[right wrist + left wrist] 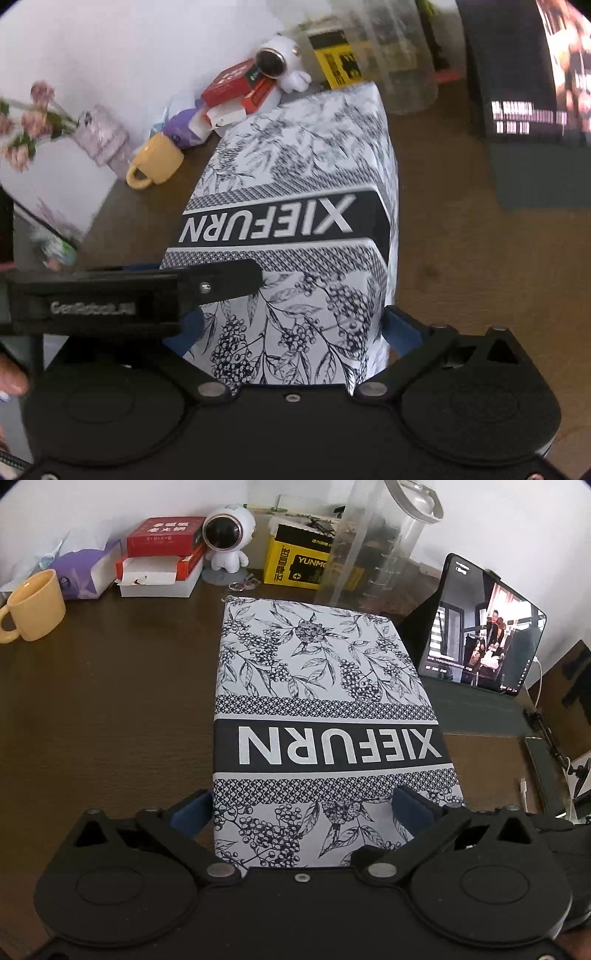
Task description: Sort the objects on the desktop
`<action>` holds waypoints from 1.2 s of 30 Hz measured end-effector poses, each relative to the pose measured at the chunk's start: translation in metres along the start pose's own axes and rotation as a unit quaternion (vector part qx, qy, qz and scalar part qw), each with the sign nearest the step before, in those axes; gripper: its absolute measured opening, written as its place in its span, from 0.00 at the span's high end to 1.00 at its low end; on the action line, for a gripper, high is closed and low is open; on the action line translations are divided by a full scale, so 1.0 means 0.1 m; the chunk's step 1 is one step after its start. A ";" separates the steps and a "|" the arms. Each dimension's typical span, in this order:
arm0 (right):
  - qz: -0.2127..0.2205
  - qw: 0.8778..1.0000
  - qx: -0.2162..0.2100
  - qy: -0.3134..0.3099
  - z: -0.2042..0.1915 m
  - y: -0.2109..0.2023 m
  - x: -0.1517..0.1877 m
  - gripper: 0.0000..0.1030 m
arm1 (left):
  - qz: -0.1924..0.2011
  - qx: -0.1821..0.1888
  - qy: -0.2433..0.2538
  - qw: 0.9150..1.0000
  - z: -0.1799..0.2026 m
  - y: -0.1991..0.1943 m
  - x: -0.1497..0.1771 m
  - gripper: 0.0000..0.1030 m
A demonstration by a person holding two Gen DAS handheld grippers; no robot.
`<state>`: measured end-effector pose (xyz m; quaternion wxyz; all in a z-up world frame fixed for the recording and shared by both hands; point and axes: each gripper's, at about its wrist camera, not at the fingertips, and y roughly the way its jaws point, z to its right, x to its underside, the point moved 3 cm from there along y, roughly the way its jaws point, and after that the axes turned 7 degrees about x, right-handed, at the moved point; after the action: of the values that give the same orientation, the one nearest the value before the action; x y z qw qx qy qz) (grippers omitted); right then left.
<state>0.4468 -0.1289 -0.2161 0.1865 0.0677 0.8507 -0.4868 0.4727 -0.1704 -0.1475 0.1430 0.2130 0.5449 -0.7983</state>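
Nearest, left hand-held gripper [301,812] spread wide around the near end of the XIEFURN box [325,716], blue pads at both long edges; whether pressing, cannot tell. Right hand-held gripper [291,332] likewise spread around the same box [295,229], pads at its sides, contact unclear. Box lying flat mid-bench [110,720], long edges running away from the camera. Open dark bench surface left of the box. Just right of the box, a propped tablet [484,627] on a dark mat. Further left, yellow mug [33,605] near the bench edge. Beyond the box's far edge, a clear measuring cylinder [373,542] and yellow carton [295,561] close by. Against the wall: astronaut figurine [227,535], stacked red boxes [162,550], purple tissue pack [88,572].
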 end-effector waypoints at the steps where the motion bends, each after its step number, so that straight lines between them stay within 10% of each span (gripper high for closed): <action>1: 0.000 1.000 -0.002 0.000 0.01 0.01 0.00 0.00 | -0.001 0.000 -0.001 1.000 0.00 0.00 -0.01 0.00; 4: -0.003 1.000 -0.002 0.000 0.01 0.01 -0.01 0.00 | -0.012 0.001 -0.016 1.000 -0.02 -0.02 -0.02 0.00; 14: 0.068 0.996 0.032 -0.049 -0.09 -0.57 0.28 0.00 | 0.124 -0.021 0.047 0.991 0.09 -0.90 0.39 0.00; 36: 0.127 0.985 0.051 -0.108 -0.17 -2.87 2.58 0.00 | 0.176 -0.072 0.012 0.982 0.43 -2.93 2.88 0.00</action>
<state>0.1191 -0.2799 -0.0765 0.3341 0.1310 0.7843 -0.5061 0.0793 -0.1023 -0.0398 0.2900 0.3040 0.5568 -0.7166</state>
